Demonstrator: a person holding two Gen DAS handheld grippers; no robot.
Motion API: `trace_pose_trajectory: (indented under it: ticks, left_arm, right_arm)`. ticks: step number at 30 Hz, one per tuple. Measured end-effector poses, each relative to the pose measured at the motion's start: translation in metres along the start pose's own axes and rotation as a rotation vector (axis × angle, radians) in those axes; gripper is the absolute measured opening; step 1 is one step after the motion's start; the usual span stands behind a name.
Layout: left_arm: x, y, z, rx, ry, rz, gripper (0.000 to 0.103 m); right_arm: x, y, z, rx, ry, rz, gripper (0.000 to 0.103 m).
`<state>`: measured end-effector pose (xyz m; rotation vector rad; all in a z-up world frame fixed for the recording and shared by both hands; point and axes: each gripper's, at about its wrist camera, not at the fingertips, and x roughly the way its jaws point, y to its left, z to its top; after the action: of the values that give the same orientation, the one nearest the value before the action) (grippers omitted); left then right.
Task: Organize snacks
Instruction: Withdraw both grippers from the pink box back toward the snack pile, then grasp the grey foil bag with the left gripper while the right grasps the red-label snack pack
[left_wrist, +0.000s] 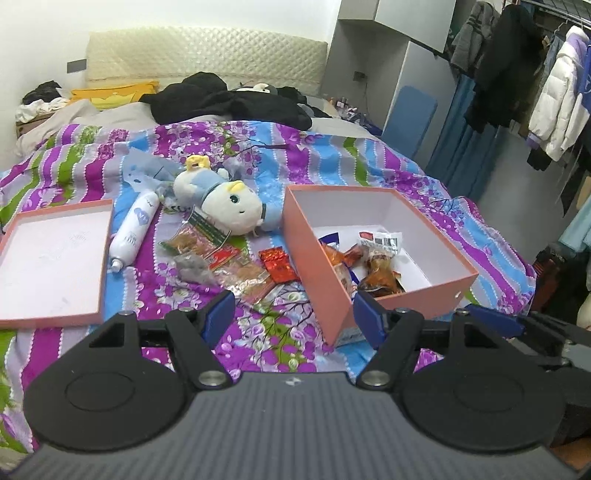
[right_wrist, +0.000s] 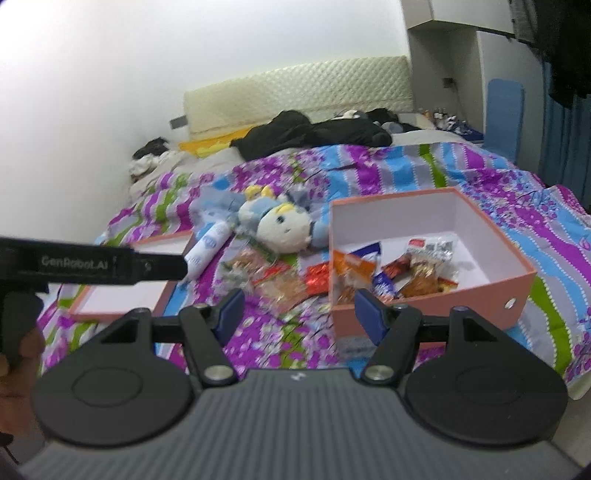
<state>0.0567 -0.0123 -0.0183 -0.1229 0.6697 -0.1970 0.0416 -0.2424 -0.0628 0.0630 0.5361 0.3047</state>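
Both the left gripper (left_wrist: 293, 314) and the right gripper (right_wrist: 299, 310) hover spread and empty above a floral bedspread (left_wrist: 258, 147), where loose snack packets (left_wrist: 236, 264) lie at about 11 o'clock from the left fingertips, beside a plush toy (left_wrist: 225, 199). Clear and red, crinkled and flat, the wrappers look light, slippery and crushable, best pinched at a sealed edge. More packets already sit in the open pink box (left_wrist: 317, 266) at 1 o'clock.

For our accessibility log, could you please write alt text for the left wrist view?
An open left gripper hovers empty over a floral bedspread, facing a pink box that holds several snack packets. More snacks lie loose beside it, with a plush toy, a white bottle and the box lid further left.
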Motion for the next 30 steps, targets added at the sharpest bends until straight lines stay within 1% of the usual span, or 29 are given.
trace_pose_trajectory:
  ticks: [4, 7, 14, 20, 30]
  left_arm:
    - [-0.002, 0.014, -0.018, -0.018, 0.011, 0.032, 0.075]
    - [0.001, 0.025, -0.030, -0.038, 0.027, 0.037, 0.075]
    - [0.027, 0.050, -0.043, -0.100, 0.055, 0.062, 0.075]
    - [0.061, 0.067, -0.040, -0.097, 0.068, 0.078, 0.075]
    - [0.116, 0.103, -0.011, -0.110, 0.075, 0.108, 0.075]
  right_arm:
    - [0.006, 0.014, -0.016, -0.046, 0.016, 0.016, 0.068]
    - [0.014, 0.022, -0.022, -0.075, 0.024, 0.029, 0.068]
    - [0.039, 0.031, -0.029, -0.088, 0.011, 0.035, 0.068]
    - [0.070, 0.041, -0.035, -0.161, 0.008, 0.016, 0.068]
    - [0.127, 0.059, -0.040, -0.271, 0.036, -0.030, 0.068]
